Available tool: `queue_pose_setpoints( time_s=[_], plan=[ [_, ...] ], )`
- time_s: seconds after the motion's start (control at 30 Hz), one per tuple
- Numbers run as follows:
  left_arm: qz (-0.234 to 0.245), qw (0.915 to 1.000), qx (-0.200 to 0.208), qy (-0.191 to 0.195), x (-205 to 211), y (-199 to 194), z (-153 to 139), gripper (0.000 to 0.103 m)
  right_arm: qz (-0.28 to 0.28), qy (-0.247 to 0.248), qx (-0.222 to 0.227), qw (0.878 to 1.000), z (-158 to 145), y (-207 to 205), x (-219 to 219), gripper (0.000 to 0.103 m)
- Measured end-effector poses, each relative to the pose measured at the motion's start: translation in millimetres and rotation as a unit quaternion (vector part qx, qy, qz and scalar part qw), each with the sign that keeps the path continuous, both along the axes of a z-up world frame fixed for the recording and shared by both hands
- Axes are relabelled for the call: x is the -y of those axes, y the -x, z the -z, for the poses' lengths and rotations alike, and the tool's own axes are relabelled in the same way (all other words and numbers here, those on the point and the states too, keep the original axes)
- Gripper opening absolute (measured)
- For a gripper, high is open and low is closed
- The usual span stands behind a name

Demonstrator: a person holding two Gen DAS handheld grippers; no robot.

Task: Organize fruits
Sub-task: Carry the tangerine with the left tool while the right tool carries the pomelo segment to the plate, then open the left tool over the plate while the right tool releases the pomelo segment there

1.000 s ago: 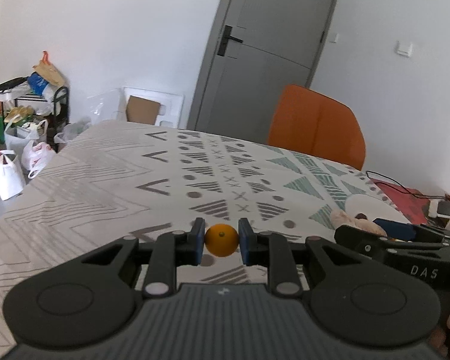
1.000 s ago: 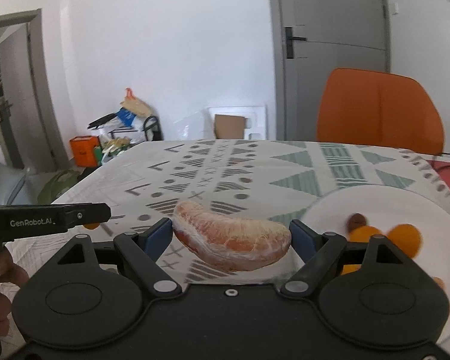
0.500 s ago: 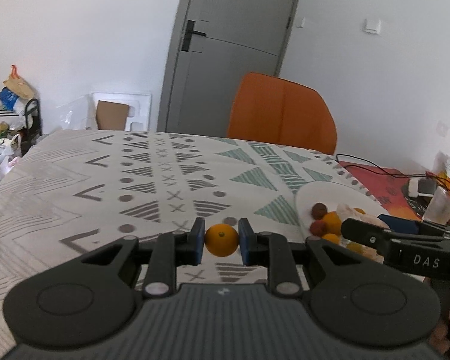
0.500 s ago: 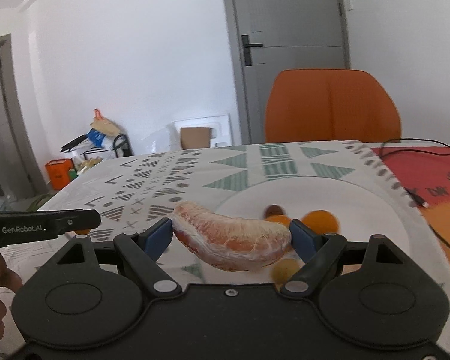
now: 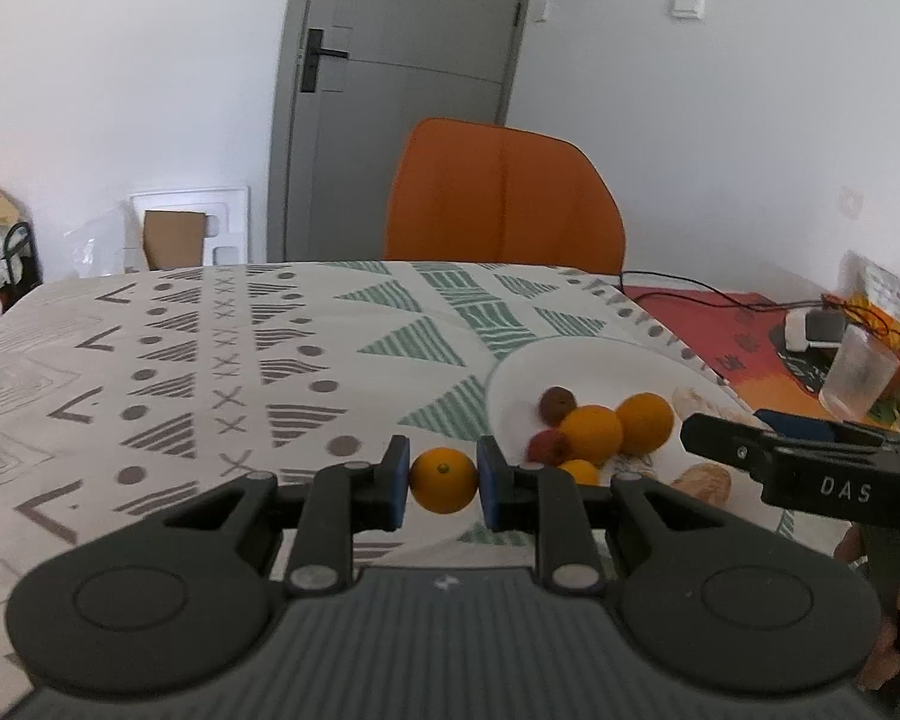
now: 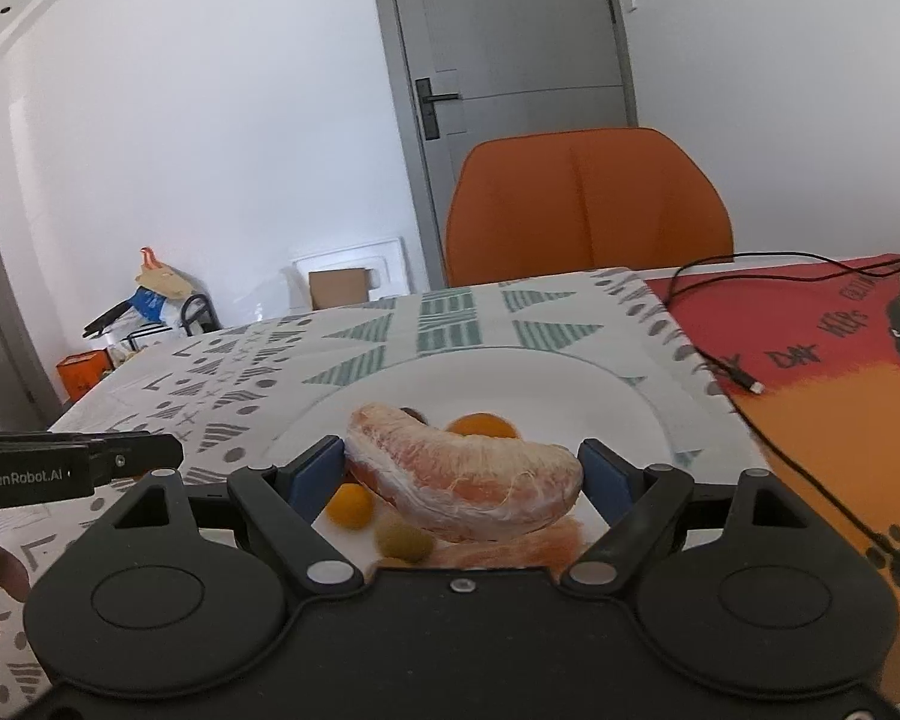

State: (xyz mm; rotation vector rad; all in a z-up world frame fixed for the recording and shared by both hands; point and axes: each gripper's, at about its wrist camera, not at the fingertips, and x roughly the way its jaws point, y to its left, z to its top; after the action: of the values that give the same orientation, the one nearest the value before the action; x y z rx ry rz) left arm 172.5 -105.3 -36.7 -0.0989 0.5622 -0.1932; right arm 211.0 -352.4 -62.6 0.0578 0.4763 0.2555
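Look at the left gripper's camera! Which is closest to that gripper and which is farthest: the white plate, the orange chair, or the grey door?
1. White plate: closest, on the table just right of the left gripper.
2. Orange chair: behind the table's far edge.
3. Grey door: farthest, in the back wall.

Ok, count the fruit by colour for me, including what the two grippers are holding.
Orange round fruits: 4, one in the left gripper
Reddish-brown fruits: 2
Peeled citrus segments: 2, one in the right gripper
Yellow-green fruit: 1
Total: 9 visible
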Motion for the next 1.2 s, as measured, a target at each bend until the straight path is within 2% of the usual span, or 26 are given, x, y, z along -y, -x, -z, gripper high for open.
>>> queue_pose_setpoints(
  time_s=[0.43, 0.6, 0.93, 1.2],
  plan=[
    [0.025, 0.9995, -0.015, -0.015, 34.0, -20.2, 7.9, 0.022, 0.003, -0.004, 0.01, 1.0, 0.7, -16.0, 18.1, 0.081],
    [0.036, 0.9991, -0.018, -0.017, 43.3, -25.1, 10.1, 0.022, 0.005, -0.003, 0.007, 1.0, 4.6, -18.6, 19.6, 0.085],
    [0.053, 0.9985, -0.012, -0.011, 55.4, -26.4, 6.5, 0.022, 0.015, -0.011, -0.004, 1.0, 4.0, -8.0, 26.3, 0.085],
    [0.042, 0.9991, -0.004, -0.01, 46.3, -17.7, -2.3, 0.027, 0.017, -0.015, -0.006, 1.0, 0.5, 0.8, 24.9, 0.085]
  ],
)
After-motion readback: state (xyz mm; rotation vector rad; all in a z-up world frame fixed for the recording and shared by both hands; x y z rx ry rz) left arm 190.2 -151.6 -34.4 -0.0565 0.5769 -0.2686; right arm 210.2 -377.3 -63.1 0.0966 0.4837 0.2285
